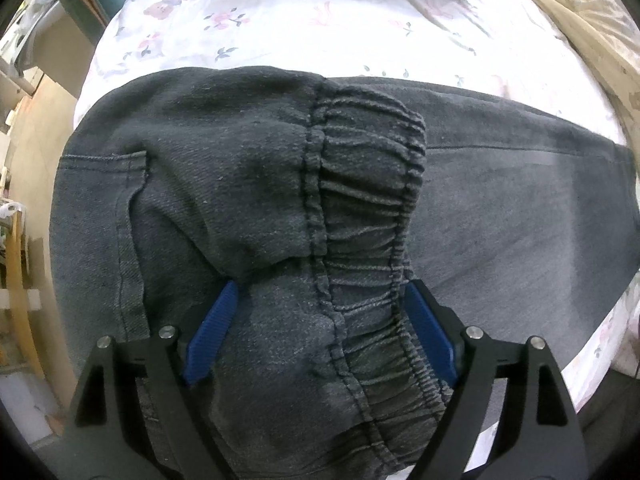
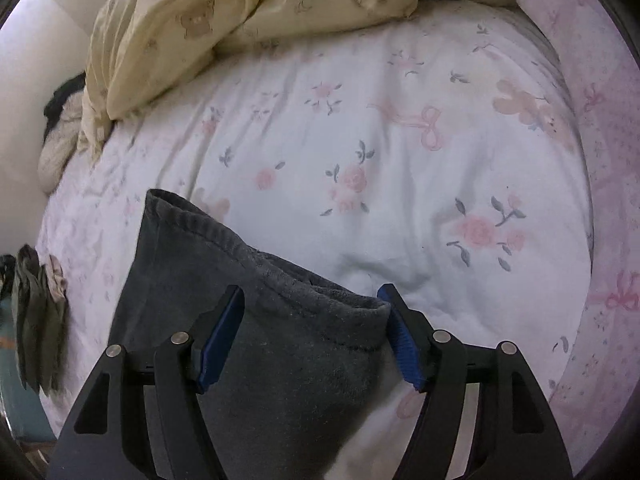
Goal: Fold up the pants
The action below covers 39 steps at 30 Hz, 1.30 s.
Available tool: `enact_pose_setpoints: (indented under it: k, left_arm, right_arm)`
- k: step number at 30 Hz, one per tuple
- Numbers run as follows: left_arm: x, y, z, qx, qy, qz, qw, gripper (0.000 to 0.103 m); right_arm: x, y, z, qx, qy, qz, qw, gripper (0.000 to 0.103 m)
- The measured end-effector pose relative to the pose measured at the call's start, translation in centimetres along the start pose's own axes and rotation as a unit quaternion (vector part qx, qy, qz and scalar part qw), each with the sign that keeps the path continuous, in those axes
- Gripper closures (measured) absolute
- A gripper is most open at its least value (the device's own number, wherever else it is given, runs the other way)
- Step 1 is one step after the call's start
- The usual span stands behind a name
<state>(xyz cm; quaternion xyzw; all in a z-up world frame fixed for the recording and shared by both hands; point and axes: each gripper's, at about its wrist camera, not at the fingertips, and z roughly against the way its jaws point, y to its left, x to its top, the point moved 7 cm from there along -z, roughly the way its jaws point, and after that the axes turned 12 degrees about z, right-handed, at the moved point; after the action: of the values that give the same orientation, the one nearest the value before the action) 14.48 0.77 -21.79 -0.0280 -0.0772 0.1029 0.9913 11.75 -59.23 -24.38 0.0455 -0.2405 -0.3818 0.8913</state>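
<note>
Dark grey pants (image 1: 248, 208) lie on a floral bed sheet (image 1: 320, 20). In the left wrist view their elastic waistband (image 1: 368, 200) is folded over onto the legs, which run off to the right. My left gripper (image 1: 320, 296) is open, its blue pads on either side of the waistband end. In the right wrist view the pants' leg end (image 2: 256, 312) with its ribbed cuff lies between the fingers of my open right gripper (image 2: 312, 300), over the sheet (image 2: 400, 160).
A crumpled cream duvet (image 2: 240, 12) lies at the far side of the bed. Olive folded clothes (image 2: 36, 320) lie at the left bed edge. The floor and furniture (image 1: 24, 160) show past the bed's left edge.
</note>
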Motion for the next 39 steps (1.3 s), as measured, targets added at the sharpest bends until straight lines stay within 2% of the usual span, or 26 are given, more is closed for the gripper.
enact_pose_setpoints:
  k: [3,6,7,11,14,17,19,21,23,26,29,30,32,33,35,37,38,39]
  left_arm:
    - [0.0,0.2,0.0,0.001,-0.003,-0.002,1.0,0.021]
    - [-0.1,0.3,0.1,0.002,-0.002,-0.001,1.0,0.021]
    - [-0.1,0.4,0.1,0.0,-0.002,0.001,1.0,0.021]
    - [-0.2,0.5,0.2,-0.002,-0.002,-0.002,1.0,0.021]
    - [-0.2,0.5,0.5,-0.004,-0.001,0.0,1.0,0.021]
    - [-0.2,0.9,1.6,-0.013,-0.003,0.012,0.9998,0.021]
    - [-0.1,1.0,2.9,-0.023,-0.011,0.015,0.9996,0.021]
    - [0.0,1.1,4.6,-0.023,-0.026,0.007,0.9994,0.021]
    - [-0.1,1.1,6.7,-0.041,-0.045,0.002,0.9981,0.02]
    - [-1.0,0.9,8.8,-0.069,-0.054,0.005,0.9961,0.02]
    - [-1.6,0.7,10.0,-0.096,-0.054,0.017,0.9938,0.02]
    - [-1.7,0.9,10.2,-0.098,-0.057,0.023,0.9933,0.02]
    - [-1.5,1.1,10.2,-0.098,-0.061,0.033,0.9927,0.02]
    - [-1.4,1.3,9.9,-0.094,-0.059,0.036,0.9932,0.02]
    - [-1.4,2.0,9.1,-0.086,-0.05,0.046,0.994,0.02]
    - [-1.6,2.6,7.7,-0.079,-0.033,0.053,0.9949,0.02]
    - [-1.7,2.8,7.1,-0.074,-0.026,0.055,0.9954,0.02]
    - [-1.6,2.8,6.6,-0.07,-0.022,0.057,0.9957,0.02]
  right_arm:
    - [-0.6,-0.3,-1.4,-0.005,0.032,0.001,0.999,0.032]
    - [-0.2,0.1,-1.3,-0.003,0.023,0.018,1.0,0.061]
    - [0.0,0.6,-1.2,0.004,0.017,0.029,0.999,0.075]
    - [0.7,2.6,1.4,0.021,-0.032,0.071,0.997,0.076]
    - [0.7,5.5,3.9,0.056,-0.07,0.112,0.99,0.076]
    - [-0.1,10.1,7.0,0.107,-0.094,0.181,0.973,0.076]
    - [-1.7,14.1,9.7,0.151,-0.108,0.245,0.952,0.077]
    - [-3.1,17.4,11.4,0.174,-0.114,0.297,0.932,0.077]
    - [-5.3,20.5,12.9,0.209,-0.108,0.336,0.912,0.077]
    - [-9.9,25.2,14.3,0.264,-0.084,0.378,0.883,0.077]
    - [-17.3,29.7,14.4,0.317,-0.041,0.415,0.852,0.077]
    - [-19.0,30.5,14.1,0.327,-0.028,0.417,0.847,0.077]
    - [-24.6,32.6,12.0,0.347,0.02,0.426,0.835,0.077]
    - [-27.6,33.2,10.4,0.342,0.046,0.438,0.83,0.077]
    - [-31.5,33.5,7.4,0.317,0.084,0.462,0.824,0.075]
    - [-33.8,33.1,5.4,0.289,0.101,0.482,0.821,0.068]
    - [-33.8,33.1,5.3,0.291,0.102,0.481,0.821,0.059]
    - [-33.6,33.1,5.4,0.302,0.106,0.476,0.819,0.054]
